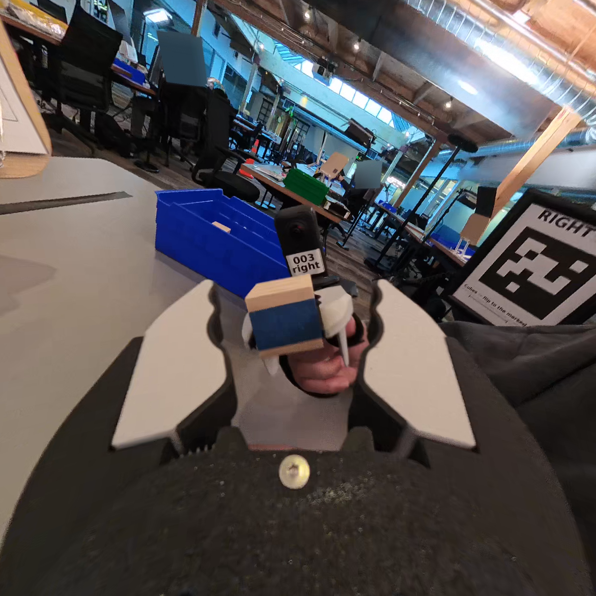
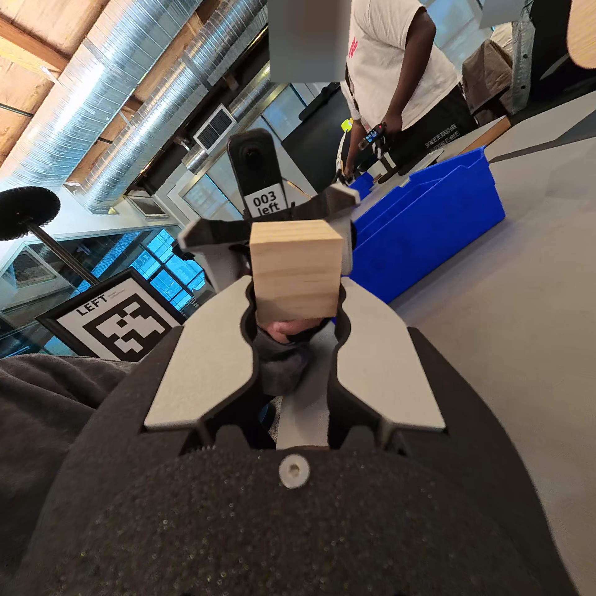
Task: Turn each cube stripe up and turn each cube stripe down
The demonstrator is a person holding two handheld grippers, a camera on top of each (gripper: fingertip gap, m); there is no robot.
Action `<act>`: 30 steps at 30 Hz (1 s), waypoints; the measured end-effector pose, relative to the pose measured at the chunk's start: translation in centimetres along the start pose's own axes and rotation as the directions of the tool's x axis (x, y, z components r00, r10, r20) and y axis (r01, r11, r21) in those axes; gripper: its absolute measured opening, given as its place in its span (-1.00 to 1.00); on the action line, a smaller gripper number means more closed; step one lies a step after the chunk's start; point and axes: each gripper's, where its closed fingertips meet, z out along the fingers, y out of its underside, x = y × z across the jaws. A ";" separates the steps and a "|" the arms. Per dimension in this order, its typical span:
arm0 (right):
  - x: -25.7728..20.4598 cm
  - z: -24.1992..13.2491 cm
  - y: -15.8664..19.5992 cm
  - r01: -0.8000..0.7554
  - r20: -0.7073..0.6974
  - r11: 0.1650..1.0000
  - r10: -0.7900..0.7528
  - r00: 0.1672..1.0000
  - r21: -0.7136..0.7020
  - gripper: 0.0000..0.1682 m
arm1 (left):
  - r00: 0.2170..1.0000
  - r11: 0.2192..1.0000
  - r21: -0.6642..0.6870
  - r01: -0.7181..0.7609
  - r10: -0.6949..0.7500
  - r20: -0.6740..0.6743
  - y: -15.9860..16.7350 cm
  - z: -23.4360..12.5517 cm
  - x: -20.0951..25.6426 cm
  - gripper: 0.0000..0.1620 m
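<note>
1. We saw the wooden cube (image 1: 285, 314) held in the air above the table (image 1: 80, 290) by the right tongs (image 2: 296, 306), whose two fingers pressed on its opposite sides. Its blue stripe (image 1: 285, 325) faced the left wrist camera as a band running side to side across that face, with bare wood above and below. The cube had no long axis. Toward the right wrist camera it showed only plain wood.
2. The left tongs (image 1: 295, 309) stood spread wide, gripping nothing, with the cube beyond the tips in the gap.
3. A blue bin (image 1: 219, 235) sat on the table on the far side of the cube, with a small wooden piece (image 1: 222, 227) inside it. A framed marker board (image 1: 545, 271) stood to the right in the left wrist view, and a second framed marker board (image 2: 119, 322) to the left in the right wrist view.
4. The table was pale grey and smooth. Around it lay an open workshop with desks, black chairs (image 1: 87, 64), silver ducts (image 2: 106, 96) and a standing person (image 2: 396, 71) in a white shirt.
</note>
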 end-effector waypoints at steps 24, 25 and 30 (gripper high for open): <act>9.9 -33.7 -12.5 -0.097 -0.959 0.956 -0.268 0.090 -0.276 -0.45 | 0.889 0.964 -0.263 -0.026 0.142 0.435 12.5 -8.5 -1.0 -0.12; 11.7 -34.4 -11.5 -0.154 -0.967 0.956 -0.236 0.097 -0.249 -0.45 | 0.881 0.957 -0.287 -0.033 0.164 0.443 12.9 -8.5 -1.2 -0.12; 17.4 -36.2 -7.5 -0.415 -0.951 0.864 -0.309 0.012 -0.286 -0.45 | 0.853 0.923 -0.381 -0.061 0.247 0.460 14.3 -8.2 -1.8 -0.13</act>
